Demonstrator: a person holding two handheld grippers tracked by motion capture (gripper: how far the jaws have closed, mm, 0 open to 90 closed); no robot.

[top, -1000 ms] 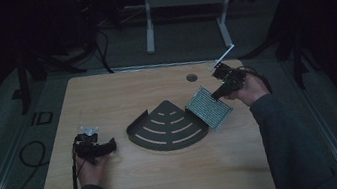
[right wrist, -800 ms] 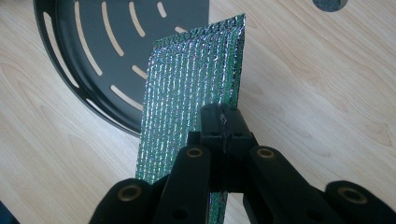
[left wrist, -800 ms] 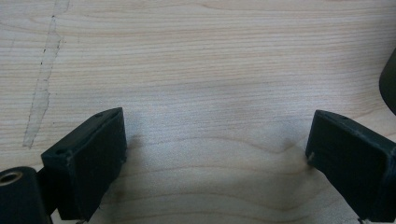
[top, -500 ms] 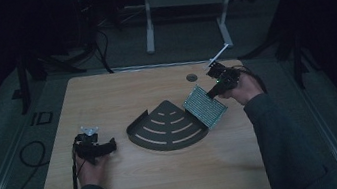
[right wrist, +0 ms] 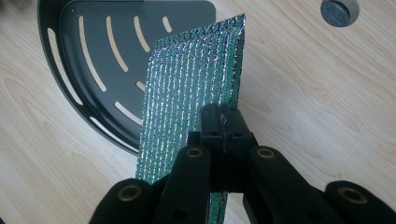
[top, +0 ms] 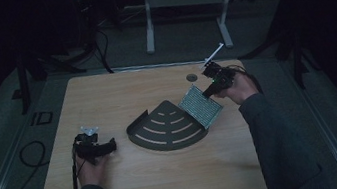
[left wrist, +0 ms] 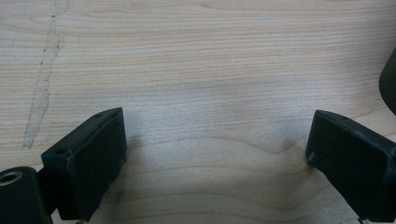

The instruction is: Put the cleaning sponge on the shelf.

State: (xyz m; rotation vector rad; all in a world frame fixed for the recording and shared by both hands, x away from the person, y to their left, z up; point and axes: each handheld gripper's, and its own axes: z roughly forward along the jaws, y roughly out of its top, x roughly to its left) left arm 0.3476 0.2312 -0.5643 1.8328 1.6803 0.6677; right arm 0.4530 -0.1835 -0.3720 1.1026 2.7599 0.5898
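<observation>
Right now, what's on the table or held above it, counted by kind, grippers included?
Grippers: 2, left gripper and right gripper
Dark slotted corner tray: 1
Shiny green foil pad: 1
Round grey plug in the tabletop: 1
Total: 5

The right gripper [right wrist: 223, 122] covers the near edge of the shiny green pad [right wrist: 187, 98], whose bottom corner runs off the picture. That pad hides part of the dark slotted tray [right wrist: 93, 60]. From the left gripper [left wrist: 215, 154], the tray's edge is cut off. The room behind is too dark to read.
</observation>
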